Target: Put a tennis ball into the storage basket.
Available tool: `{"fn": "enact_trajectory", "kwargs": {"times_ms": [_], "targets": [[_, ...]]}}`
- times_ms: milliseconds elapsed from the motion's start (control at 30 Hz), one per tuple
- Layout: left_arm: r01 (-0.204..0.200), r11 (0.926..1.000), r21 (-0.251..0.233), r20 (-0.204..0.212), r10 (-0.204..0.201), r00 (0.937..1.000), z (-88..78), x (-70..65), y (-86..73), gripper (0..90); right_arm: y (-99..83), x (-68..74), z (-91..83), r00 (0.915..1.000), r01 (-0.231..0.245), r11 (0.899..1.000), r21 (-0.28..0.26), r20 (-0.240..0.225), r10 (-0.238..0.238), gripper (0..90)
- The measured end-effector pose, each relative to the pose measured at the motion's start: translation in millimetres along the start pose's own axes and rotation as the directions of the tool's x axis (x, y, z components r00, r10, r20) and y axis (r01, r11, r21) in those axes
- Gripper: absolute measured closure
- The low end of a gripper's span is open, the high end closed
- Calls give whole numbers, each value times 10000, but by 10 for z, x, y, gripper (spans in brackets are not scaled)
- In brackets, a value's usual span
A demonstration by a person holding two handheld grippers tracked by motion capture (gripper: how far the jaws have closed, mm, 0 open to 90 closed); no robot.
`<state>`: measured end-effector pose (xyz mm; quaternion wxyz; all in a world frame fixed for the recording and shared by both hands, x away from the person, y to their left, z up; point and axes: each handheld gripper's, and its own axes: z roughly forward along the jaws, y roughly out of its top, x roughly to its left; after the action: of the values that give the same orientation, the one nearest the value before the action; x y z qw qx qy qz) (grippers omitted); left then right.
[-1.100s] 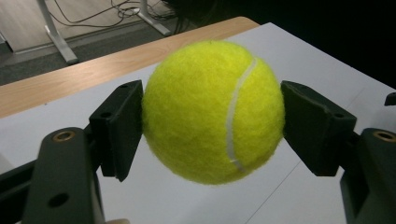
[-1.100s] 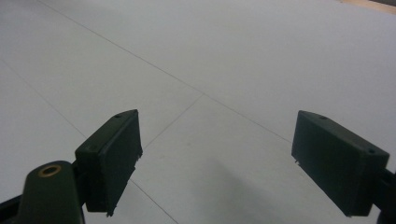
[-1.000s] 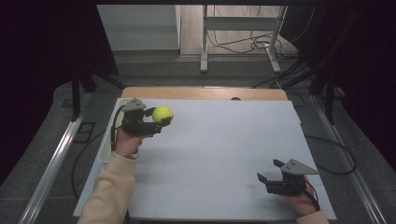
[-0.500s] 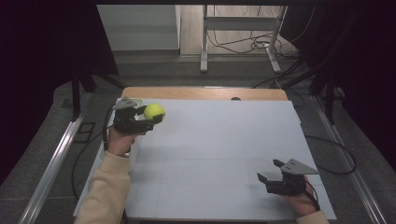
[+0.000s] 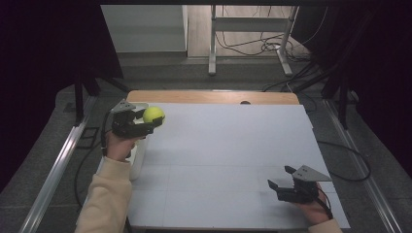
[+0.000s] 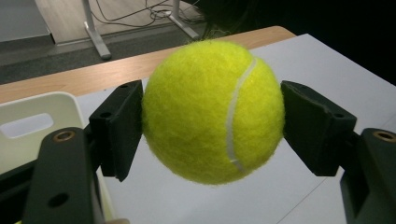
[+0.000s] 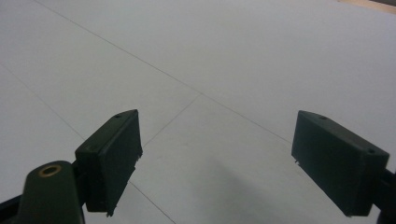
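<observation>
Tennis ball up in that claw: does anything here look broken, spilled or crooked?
Nothing stands out. The tennis ball sits squarely between the left gripper pads, undamaged, next to a white bin. The right gripper rests open over the bare white table.

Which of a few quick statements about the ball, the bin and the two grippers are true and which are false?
1. The left gripper is clamped on a yellow tennis ball. True.
2. The right gripper holds a second ball. False: its jaws stand open with nothing between them.
3. The ball rests on the table. False: it is held up off the white surface.
4. A white bin sits at the table's left edge, beside the left gripper. True.
</observation>
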<state>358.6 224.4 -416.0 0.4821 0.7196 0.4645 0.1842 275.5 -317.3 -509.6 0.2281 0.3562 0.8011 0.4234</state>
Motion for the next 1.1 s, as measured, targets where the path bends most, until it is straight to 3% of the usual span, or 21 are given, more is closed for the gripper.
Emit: {"fn": "enact_trajectory", "kwargs": {"times_ms": [800,1100], "targets": [[341,9994,-110,-513,-346,9981,-105,166,-29,261,-3,0,5,10000,27,10000,31,28,-27,166],[363,9993,-28,-895,-364,9953,-136,229,-51,261,-3,1,8,10000,27,10000,46,25,-27,166]]}}
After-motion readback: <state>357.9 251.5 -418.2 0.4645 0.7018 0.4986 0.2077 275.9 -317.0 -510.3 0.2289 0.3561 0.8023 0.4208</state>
